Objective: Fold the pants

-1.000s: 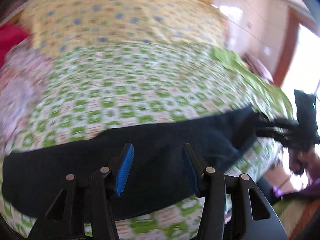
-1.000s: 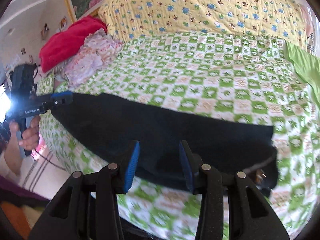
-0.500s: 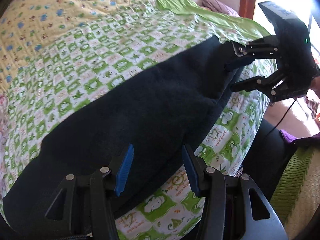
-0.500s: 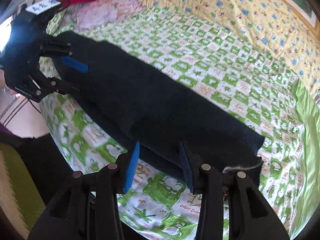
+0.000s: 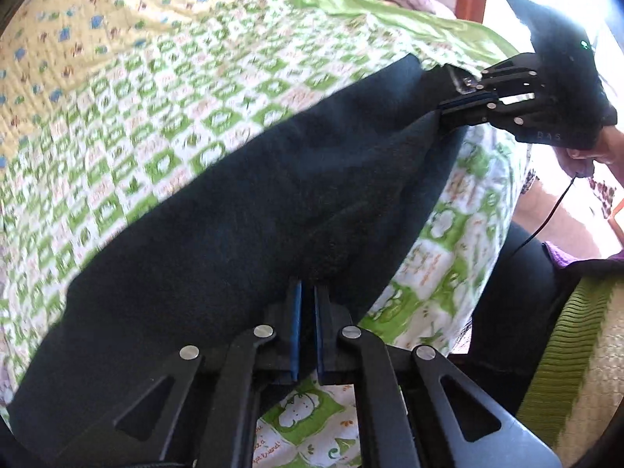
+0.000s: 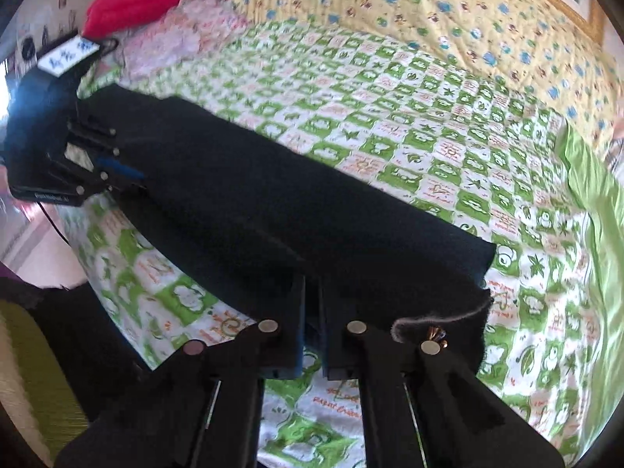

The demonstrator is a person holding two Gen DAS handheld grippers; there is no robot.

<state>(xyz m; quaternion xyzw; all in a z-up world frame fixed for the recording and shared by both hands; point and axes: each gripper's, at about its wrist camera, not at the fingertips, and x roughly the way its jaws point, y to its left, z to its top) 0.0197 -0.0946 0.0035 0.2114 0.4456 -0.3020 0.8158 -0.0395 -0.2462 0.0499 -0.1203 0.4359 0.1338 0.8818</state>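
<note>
I have the pants (image 5: 241, 210) lying in a long dark strip along the near edge of the bed (image 5: 163, 89). My left gripper (image 5: 306, 292) has just clamped shut, pinching the near hem at one end; my right gripper (image 6: 312, 284) has done the same at the waist end. To fold well, I judge I should lift both ends evenly, keep the cloth taut, and carry the near edge over squarely.
</note>
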